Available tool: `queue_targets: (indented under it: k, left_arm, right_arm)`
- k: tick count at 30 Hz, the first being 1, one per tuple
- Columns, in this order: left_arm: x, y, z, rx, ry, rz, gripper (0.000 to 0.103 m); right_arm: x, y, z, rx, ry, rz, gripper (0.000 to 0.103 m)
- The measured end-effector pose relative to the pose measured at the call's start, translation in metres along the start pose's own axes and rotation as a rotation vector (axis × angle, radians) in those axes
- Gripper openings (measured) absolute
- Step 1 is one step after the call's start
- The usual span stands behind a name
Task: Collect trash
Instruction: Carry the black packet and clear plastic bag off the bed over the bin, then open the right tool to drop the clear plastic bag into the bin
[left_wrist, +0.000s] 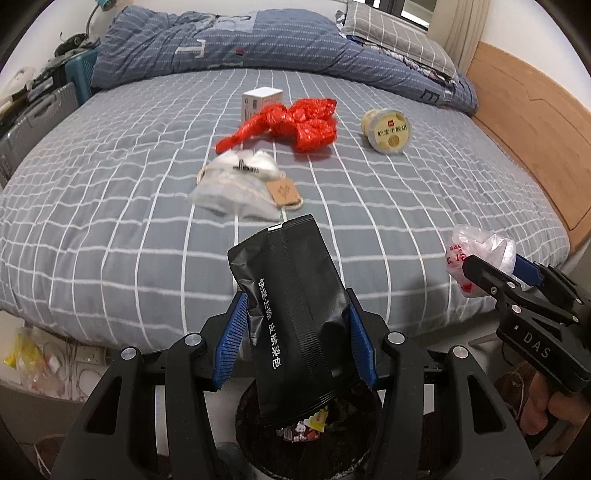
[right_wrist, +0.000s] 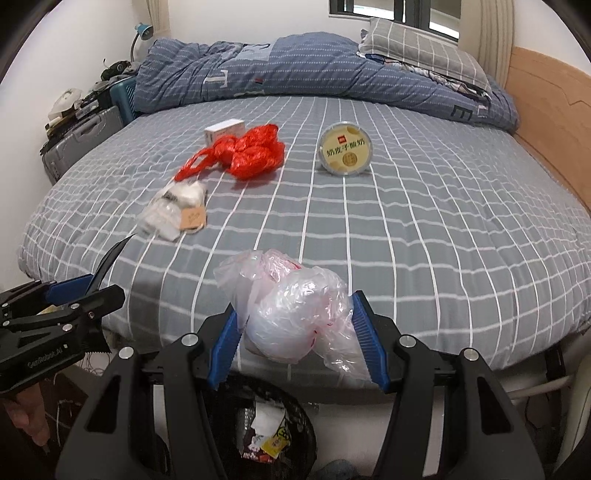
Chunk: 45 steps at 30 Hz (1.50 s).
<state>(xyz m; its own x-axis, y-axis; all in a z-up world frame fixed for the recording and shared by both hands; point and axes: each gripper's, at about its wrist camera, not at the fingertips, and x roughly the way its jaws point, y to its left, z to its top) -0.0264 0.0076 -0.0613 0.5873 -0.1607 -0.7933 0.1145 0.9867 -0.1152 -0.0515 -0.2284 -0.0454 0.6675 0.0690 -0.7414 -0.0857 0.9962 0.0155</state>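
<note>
My left gripper (left_wrist: 295, 332) is shut on a black foil pouch (left_wrist: 295, 314) with white lettering, held above a black trash bin (left_wrist: 310, 439) at the bed's foot. My right gripper (right_wrist: 297, 338) is shut on a crumpled clear plastic bag (right_wrist: 291, 314), also above the bin (right_wrist: 273, 435); it shows at the right of the left wrist view (left_wrist: 480, 266). On the bed lie a red plastic bag (left_wrist: 291, 123), a white wrapper with a brown tag (left_wrist: 240, 181), a small white box (left_wrist: 260, 101) and a yellow yogurt cup (left_wrist: 388, 131).
The grey checked bed (left_wrist: 110, 221) fills both views, with a folded blue quilt (left_wrist: 240, 40) and pillow (left_wrist: 399, 37) at the far side. A wooden bed frame (left_wrist: 535, 140) runs along the right. Suitcases and clutter (left_wrist: 40, 107) stand at the left. The left gripper shows at the left of the right wrist view (right_wrist: 88, 295).
</note>
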Motion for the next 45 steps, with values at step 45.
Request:
queue_targets:
  k: [45]
  left_arm:
    - [0.009, 0.018, -0.125, -0.072, 0.218, -0.013, 0.051]
  right_arm:
    - [-0.004, 0.053, -0.111, -0.117, 0.238, 0.026, 0.056]
